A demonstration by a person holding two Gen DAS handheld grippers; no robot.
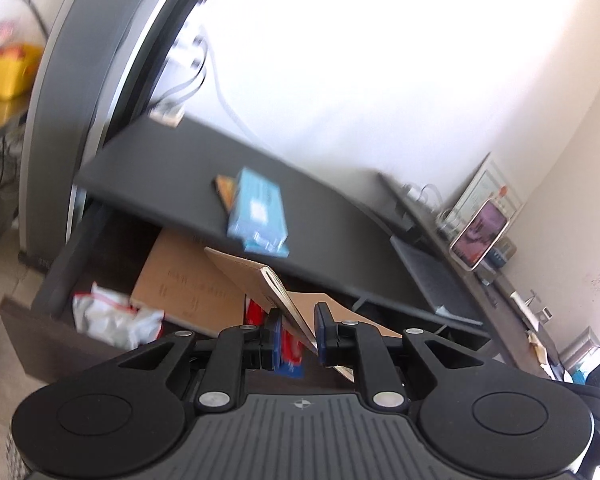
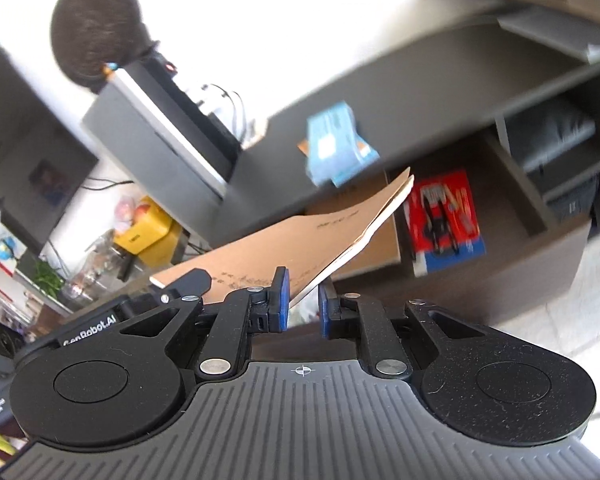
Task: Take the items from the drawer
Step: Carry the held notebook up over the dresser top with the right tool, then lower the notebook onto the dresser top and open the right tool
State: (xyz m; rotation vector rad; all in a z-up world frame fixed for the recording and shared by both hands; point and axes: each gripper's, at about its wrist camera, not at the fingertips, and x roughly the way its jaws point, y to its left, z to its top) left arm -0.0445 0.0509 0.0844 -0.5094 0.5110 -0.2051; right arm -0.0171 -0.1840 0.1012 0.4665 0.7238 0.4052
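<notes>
The dark drawer (image 1: 24,340) stands pulled out below the grey cabinet top (image 1: 160,168). A brown envelope (image 1: 244,276) hangs tilted in the air above it. My left gripper (image 1: 300,332) is shut on the envelope's near end, which runs slantwise between the blue pads. In the right wrist view the same brown envelope (image 2: 300,236) stretches from the left gripper's finger (image 2: 194,278) towards the drawer (image 2: 560,248). My right gripper (image 2: 302,306) stands open, with the envelope's lower edge between its fingers, against the left pad. A red package (image 2: 444,220), another brown flat piece (image 1: 180,280) and a white plastic bag (image 1: 112,316) lie in the drawer.
Blue boxes (image 1: 260,216) lie on the cabinet top, blurred in the right wrist view as blue boxes (image 2: 336,148). A large screen (image 1: 80,60) stands at the left, a yellow box (image 1: 8,72) beyond it. A phone (image 1: 480,232) leans on a stand at the right. Open shelves (image 2: 548,140) flank the drawer.
</notes>
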